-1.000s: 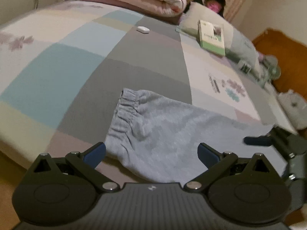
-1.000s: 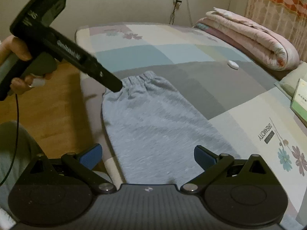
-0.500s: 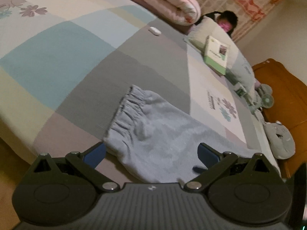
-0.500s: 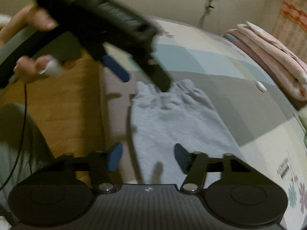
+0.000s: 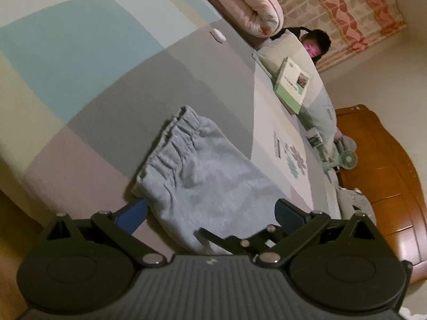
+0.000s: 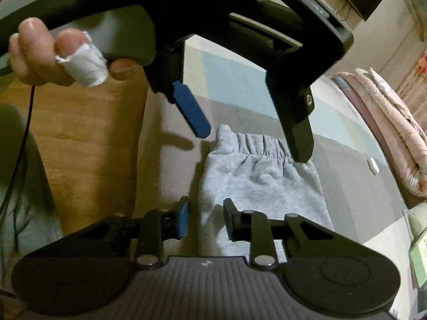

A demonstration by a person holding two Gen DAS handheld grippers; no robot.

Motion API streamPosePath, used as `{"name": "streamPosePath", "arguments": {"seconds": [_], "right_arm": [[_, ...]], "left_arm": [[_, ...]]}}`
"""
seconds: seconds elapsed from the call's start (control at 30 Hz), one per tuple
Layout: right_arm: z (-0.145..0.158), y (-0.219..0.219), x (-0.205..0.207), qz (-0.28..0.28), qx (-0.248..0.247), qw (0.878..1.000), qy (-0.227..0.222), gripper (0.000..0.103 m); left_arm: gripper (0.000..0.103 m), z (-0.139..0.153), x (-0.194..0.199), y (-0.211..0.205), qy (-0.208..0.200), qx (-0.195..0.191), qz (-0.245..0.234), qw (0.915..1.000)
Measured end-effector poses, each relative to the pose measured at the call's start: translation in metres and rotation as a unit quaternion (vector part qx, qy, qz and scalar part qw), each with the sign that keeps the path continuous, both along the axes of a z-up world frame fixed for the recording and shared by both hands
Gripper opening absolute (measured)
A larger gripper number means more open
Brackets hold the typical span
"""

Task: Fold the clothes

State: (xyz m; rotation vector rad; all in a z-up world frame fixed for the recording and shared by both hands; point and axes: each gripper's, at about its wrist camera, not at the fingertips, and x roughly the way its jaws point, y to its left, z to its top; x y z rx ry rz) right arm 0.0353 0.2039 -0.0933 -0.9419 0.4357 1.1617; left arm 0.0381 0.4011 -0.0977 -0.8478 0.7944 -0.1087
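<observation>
A grey garment (image 5: 213, 186) with an elastic waistband lies flat near the edge of the patchwork bed (image 5: 106, 80). My left gripper (image 5: 210, 212) is open, with the garment's waistband end lying between its fingers. From the right wrist view, the left gripper (image 6: 253, 144) hangs just above the waistband of the garment (image 6: 267, 186), one finger on each side, held by a person's hand (image 6: 40, 53). My right gripper (image 6: 205, 216) is closing. The garment's side edge lies between its jaws, with a small gap still showing at the blue pad.
A rolled pink quilt (image 5: 240, 0), a small white object (image 5: 217, 35), a green book (image 5: 292, 82) on a pillow and a small fan (image 5: 348, 158) lie further up the bed. A person's head (image 5: 316, 42) shows behind the pillow. The wooden floor (image 6: 88, 138) borders the bed's edge.
The right gripper's jaws went from wide apart to narrow and moved onto the garment's side edge. The left gripper sank towards the waistband. Both views have rolled.
</observation>
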Motion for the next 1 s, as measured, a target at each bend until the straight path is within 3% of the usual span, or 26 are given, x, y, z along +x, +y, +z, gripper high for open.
{"name": "streamPosePath", "arguments": {"seconds": [0.1,0.53,0.77,0.87,1.0], "right_arm": [[0.001,-0.001,0.001,-0.007,0.001,1.0,-0.005,0.006],[0.025,-0.014,0.009,-0.032,0.043,0.998,0.028,0.006],[0.029,-0.025,0.011,-0.037,0.052,0.996,0.055,0.007],[0.03,-0.029,0.012,-0.044,0.058,0.994,0.076,0.017],[0.033,-0.046,0.018,-0.059,0.075,0.987,0.126,0.039]], "left_arm": [[0.101,-0.002,-0.001,-0.002,-0.002,-0.014,-0.007,0.9999],[0.101,-0.029,0.023,-0.017,-0.002,-0.087,-0.029,0.9958],[0.101,-0.039,0.026,-0.01,-0.035,-0.093,0.032,0.9946],[0.101,-0.042,0.026,-0.01,-0.046,-0.1,0.041,0.9931],[0.101,-0.036,0.022,-0.015,-0.081,-0.057,0.059,0.9933]]}}
